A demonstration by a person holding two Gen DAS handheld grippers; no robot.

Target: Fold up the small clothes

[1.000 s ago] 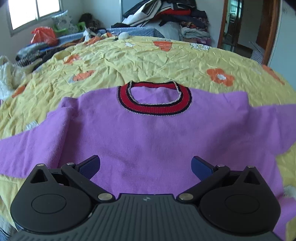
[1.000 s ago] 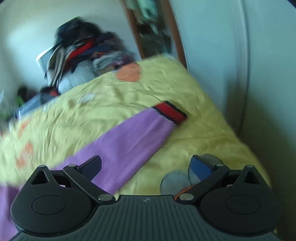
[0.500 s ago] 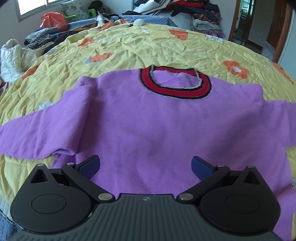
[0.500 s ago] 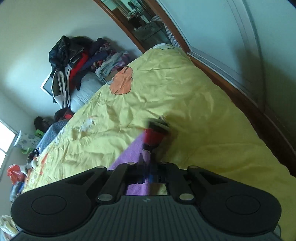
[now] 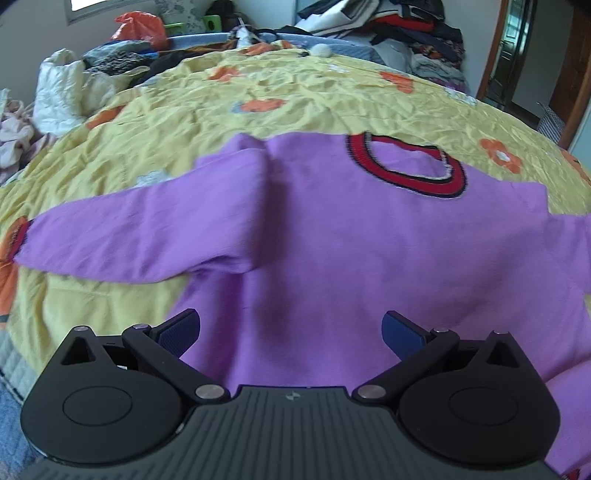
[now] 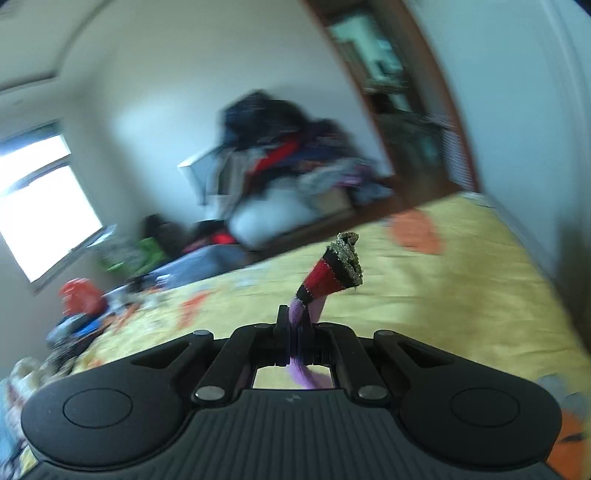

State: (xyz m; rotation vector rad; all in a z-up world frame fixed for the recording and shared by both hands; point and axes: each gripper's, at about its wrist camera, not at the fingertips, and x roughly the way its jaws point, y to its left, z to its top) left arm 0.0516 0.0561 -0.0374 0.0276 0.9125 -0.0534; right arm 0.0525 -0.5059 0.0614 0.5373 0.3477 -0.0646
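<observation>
A purple sweater (image 5: 332, 236) with a red and black collar (image 5: 406, 173) lies flat on the yellow flowered bedspread (image 5: 295, 96). Its left sleeve (image 5: 122, 243) stretches out to the left, ending in a red cuff (image 5: 20, 240). My left gripper (image 5: 291, 328) hovers open over the sweater's lower body, nothing between its blue pads. In the right wrist view my right gripper (image 6: 299, 328) is shut on the other sleeve just below its red and black cuff (image 6: 332, 273), which sticks up above the jaws, lifted off the bed (image 6: 424, 302).
A heap of clothes (image 5: 406, 33) is stacked at the head of the bed, also blurred in the right wrist view as a clothes heap (image 6: 288, 166). An orange bag (image 5: 140, 29) and white bundles (image 5: 62, 92) lie at the left. A doorway (image 5: 517, 55) stands at the right.
My right gripper shut on the sleeve near its cuff and lifted it off the bed. My left gripper slid left over the sweater, so the left sleeve came into full view.
</observation>
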